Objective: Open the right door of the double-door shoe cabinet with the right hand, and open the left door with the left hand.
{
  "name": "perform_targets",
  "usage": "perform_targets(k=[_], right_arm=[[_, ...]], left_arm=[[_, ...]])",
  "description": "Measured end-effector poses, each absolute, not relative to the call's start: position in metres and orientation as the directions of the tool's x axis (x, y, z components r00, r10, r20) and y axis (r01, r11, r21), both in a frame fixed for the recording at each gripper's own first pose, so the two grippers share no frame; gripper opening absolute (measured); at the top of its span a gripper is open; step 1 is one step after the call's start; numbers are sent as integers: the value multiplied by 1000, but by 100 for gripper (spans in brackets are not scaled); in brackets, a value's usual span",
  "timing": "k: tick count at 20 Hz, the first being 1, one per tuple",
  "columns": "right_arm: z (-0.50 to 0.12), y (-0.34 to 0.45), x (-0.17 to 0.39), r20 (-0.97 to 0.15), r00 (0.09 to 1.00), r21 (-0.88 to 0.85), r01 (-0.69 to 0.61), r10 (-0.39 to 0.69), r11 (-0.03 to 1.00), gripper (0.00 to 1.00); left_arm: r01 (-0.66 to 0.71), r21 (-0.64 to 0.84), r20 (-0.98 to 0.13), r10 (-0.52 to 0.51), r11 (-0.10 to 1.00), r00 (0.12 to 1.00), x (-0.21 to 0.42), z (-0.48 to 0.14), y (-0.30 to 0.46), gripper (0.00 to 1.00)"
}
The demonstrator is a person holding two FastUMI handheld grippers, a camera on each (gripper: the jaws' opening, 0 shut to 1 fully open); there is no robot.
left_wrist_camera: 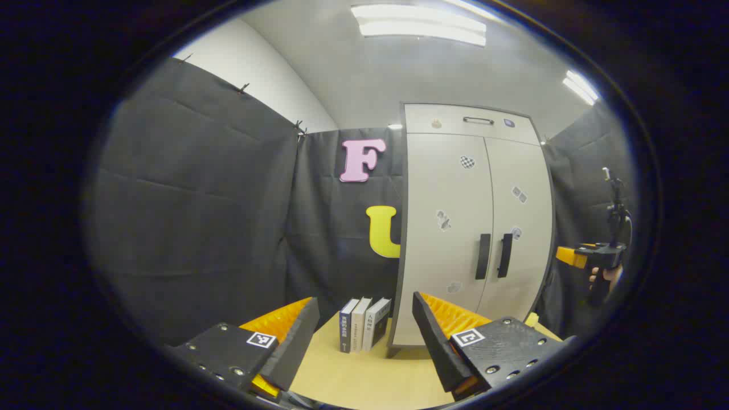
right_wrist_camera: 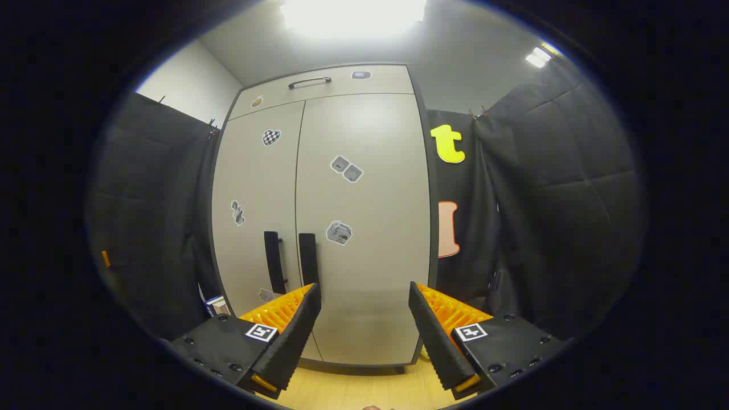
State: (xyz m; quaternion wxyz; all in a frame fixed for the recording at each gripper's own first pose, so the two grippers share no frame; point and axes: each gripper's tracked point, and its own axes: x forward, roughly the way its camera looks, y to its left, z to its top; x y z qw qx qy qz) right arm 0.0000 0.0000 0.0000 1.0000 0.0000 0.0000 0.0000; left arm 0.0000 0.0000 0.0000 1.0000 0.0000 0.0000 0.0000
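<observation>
A tall pale-grey double-door shoe cabinet (left_wrist_camera: 472, 228) (right_wrist_camera: 324, 216) stands on a wooden surface, both doors closed. Two black vertical handles sit side by side at the centre seam: left handle (left_wrist_camera: 483, 256) (right_wrist_camera: 274, 261), right handle (left_wrist_camera: 504, 255) (right_wrist_camera: 308, 257). My left gripper (left_wrist_camera: 364, 319) is open, well short of the cabinet and off to its left. My right gripper (right_wrist_camera: 364, 302) is open close in front of the right door (right_wrist_camera: 364, 228), its left fingertip just below the right handle. In the left gripper view the right gripper (left_wrist_camera: 586, 256) also appears far right, held by a hand.
Three books (left_wrist_camera: 363, 330) stand upright on the wooden surface (left_wrist_camera: 364, 376) beside the cabinet's left side. A drawer with a black handle (right_wrist_camera: 309, 82) tops the cabinet. Black cloth walls close in on both sides. Stickers dot the doors.
</observation>
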Motion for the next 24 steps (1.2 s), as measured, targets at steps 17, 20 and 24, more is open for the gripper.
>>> perform_targets(k=[17, 20, 24], right_arm=[[0, 5, 10, -37, 999, -44, 24, -26, 999, 95], [12, 23, 23, -26, 1000, -35, -7, 6, 999, 95], [25, 47, 46, -16, 999, -15, -40, 40, 999, 97]], left_arm=[[60, -63, -29, -62, 996, 998, 17, -62, -31, 95], [35, -99, -71, -42, 994, 997, 8, -84, -22, 95], [-9, -97, -120, -3, 995, 993, -9, -108, -2, 95]])
